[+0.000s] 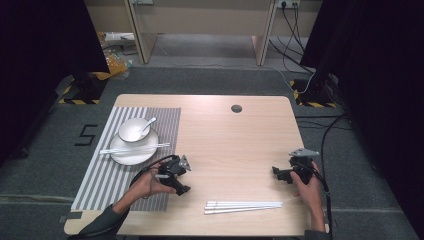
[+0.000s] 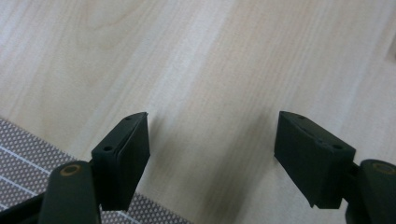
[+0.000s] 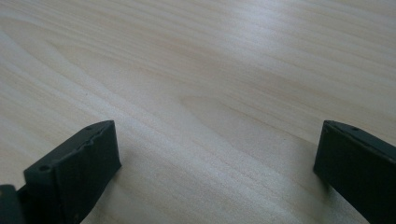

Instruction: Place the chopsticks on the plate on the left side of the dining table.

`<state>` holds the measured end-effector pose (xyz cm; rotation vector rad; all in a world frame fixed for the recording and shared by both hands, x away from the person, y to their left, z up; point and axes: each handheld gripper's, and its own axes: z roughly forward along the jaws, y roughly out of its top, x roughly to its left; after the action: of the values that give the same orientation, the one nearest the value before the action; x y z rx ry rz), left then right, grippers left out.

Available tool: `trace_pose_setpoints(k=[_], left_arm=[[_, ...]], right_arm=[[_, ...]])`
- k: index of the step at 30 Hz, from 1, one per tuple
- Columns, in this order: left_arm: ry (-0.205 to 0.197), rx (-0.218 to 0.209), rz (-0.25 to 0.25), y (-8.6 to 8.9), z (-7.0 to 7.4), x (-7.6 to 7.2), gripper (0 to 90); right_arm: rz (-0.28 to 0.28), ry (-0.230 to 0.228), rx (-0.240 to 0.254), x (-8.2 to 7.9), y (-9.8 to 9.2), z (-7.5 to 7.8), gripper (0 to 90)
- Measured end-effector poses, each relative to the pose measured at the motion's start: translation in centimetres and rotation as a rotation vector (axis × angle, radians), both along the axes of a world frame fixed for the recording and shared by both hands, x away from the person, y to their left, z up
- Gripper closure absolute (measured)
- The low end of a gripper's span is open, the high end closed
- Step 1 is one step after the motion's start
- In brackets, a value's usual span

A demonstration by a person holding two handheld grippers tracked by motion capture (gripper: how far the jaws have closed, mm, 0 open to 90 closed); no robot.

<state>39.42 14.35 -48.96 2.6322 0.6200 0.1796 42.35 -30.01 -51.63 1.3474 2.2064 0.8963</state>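
My left gripper (image 1: 179, 181) hangs low over the wooden table (image 1: 230, 145) at the right edge of a striped placemat (image 1: 100, 175). Its jaws stand open (image 2: 212, 154) over bare wood, with a corner of the placemat (image 2: 28, 154) behind them. My right gripper (image 1: 280, 175) rests near the table's right side and points left; its jaws are wide open (image 3: 215, 163) with nothing between them. A set of white chopsticks (image 1: 243, 206) lies near the front edge, between the two hands.
On the placemat stands a white plate (image 1: 131, 159) with another pair of white chopsticks (image 1: 135, 148) laid across it. A white bowl (image 1: 124, 131) with a spoon (image 1: 148, 123) sits at the plate's far side. A cable hole (image 1: 236, 108) is at the table's far edge.
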Motion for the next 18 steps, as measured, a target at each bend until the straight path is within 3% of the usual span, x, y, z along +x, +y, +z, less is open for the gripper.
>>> trace_pose_setpoints(k=[6,16,18], left_arm=[[0.013,-0.064,0.016,0.6,-0.5,-0.9,22.9],[-0.027,-0.134,0.034,1.4,-1.1,-2.2,17.2],[-0.049,-0.165,0.045,1.7,-1.4,-2.8,16.5]], right_arm=[[-0.001,0.000,0.000,0.0,0.0,0.0,0.2],[-0.001,0.000,0.000,0.0,0.0,0.0,0.2],[0.000,0.001,0.000,0.0,0.0,0.0,0.2]])
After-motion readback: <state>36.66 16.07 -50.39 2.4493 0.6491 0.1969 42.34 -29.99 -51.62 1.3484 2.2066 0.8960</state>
